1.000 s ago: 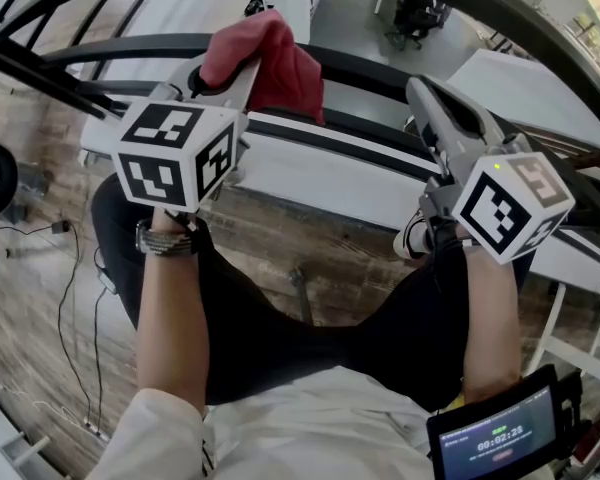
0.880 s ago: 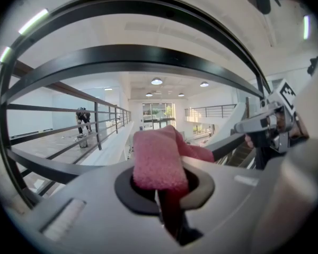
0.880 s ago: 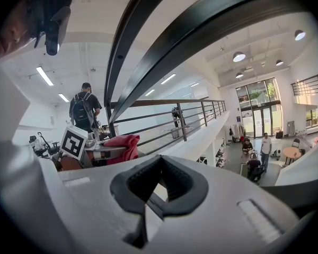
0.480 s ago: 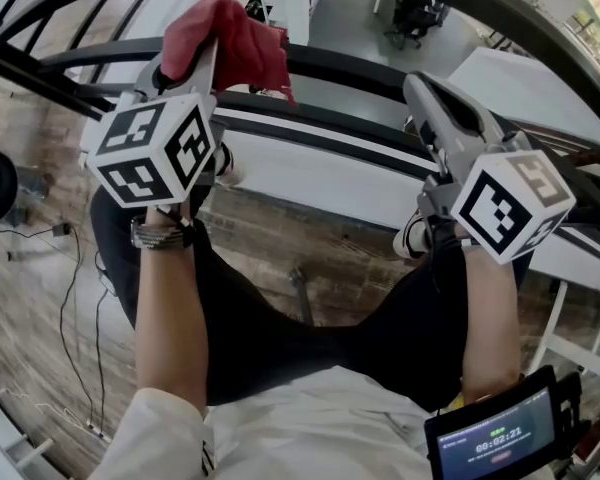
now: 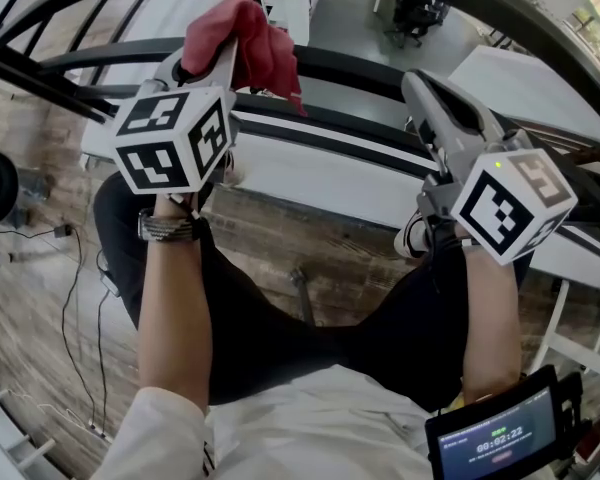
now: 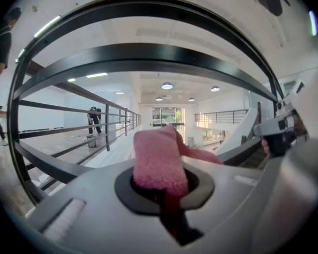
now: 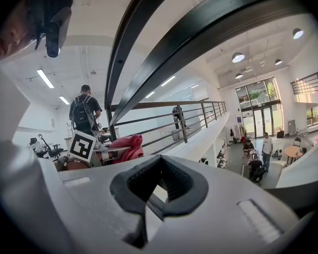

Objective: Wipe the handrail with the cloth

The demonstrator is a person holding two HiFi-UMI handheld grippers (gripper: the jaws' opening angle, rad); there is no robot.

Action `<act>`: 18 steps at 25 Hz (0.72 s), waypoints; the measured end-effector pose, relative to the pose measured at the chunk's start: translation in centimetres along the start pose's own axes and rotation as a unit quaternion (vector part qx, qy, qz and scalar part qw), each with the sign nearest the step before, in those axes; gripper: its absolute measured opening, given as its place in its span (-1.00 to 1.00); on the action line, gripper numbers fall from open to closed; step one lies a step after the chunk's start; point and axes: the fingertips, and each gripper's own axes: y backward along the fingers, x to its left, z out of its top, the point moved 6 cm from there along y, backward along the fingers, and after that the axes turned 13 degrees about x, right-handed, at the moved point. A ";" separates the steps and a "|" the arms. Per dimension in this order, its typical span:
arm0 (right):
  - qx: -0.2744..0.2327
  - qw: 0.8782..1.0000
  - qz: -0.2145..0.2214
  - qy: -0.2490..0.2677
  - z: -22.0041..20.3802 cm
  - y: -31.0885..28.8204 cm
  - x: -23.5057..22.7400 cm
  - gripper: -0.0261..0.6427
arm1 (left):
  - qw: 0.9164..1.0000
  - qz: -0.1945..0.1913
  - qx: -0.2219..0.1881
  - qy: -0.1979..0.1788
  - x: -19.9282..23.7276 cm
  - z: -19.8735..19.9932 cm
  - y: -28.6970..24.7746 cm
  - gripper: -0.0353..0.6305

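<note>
My left gripper (image 5: 208, 66) is shut on a red cloth (image 5: 248, 46), which bunches out past its tips and lies against the black handrail bar (image 5: 365, 68). In the left gripper view the pink-red cloth (image 6: 159, 160) fills the gap between the jaws of the left gripper (image 6: 162, 187), and two curved black rails (image 6: 148, 57) arc above it. My right gripper (image 5: 422, 86) hangs to the right beside the same railing, apart from the cloth. In its own view the right gripper (image 7: 158, 188) is shut on nothing, and the cloth (image 7: 126, 146) shows far left under a black rail (image 7: 201, 36).
The person's legs in black trousers (image 5: 280, 318) stand on a wooden floor, with cables (image 5: 75, 288) at the left. A white ledge (image 5: 330, 168) runs under the railing. A small screen (image 5: 495, 438) sits at bottom right. A person with a backpack (image 7: 85, 112) stands beyond.
The left gripper with the cloth slid left along the rail, then came back a little to the right. The right gripper has stayed where it was.
</note>
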 end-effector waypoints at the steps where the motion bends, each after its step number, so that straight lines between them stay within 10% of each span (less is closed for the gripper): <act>1: 0.000 1.000 0.000 0.000 0.0 0.0 0.0 -0.92 | 1.000 -0.010 0.004 -0.002 -0.4 0.1 -0.1 -0.81; 18: -0.003 1.000 -0.004 -0.002 0.1 0.3 -0.2 -0.92 | 0.999 -0.025 0.015 -0.037 -3.6 0.8 -0.9 -0.81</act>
